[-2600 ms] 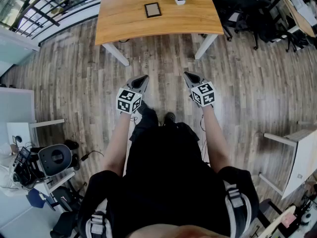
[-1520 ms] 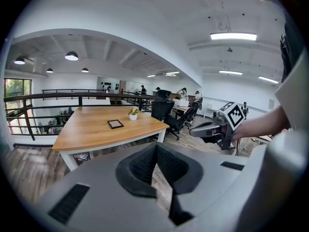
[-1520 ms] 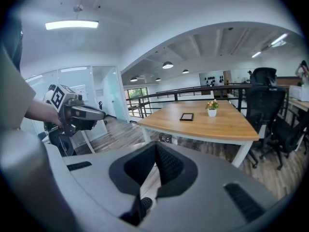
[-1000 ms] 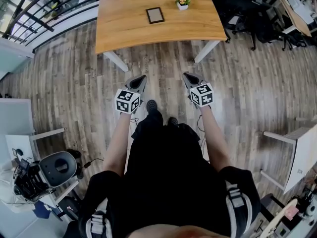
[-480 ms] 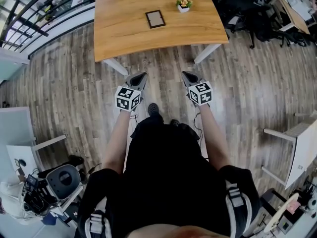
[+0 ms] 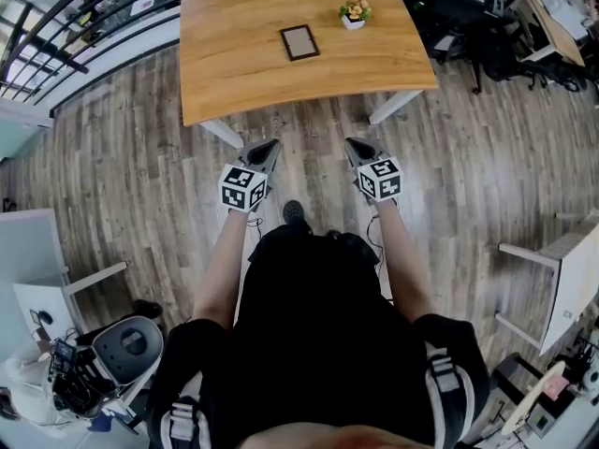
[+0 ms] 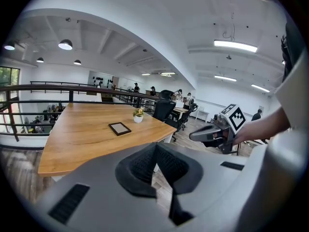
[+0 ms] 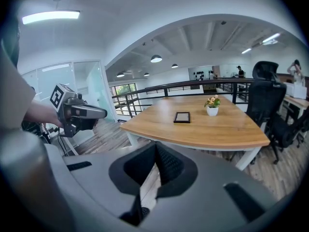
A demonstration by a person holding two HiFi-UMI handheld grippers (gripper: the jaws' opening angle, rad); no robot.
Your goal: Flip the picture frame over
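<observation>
Wood flooring [image 6: 140, 176] separates us from the table [image 6: 225, 78], where the picture frame [image 6: 299, 42] lies flat near its middle, so we hold the left tongs [image 6: 270, 148] and right tongs [image 6: 356, 146] pinched closed and empty, short of its near edge.

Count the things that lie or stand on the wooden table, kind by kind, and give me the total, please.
picture frame: 1
potted plant: 1
Total: 2
</observation>
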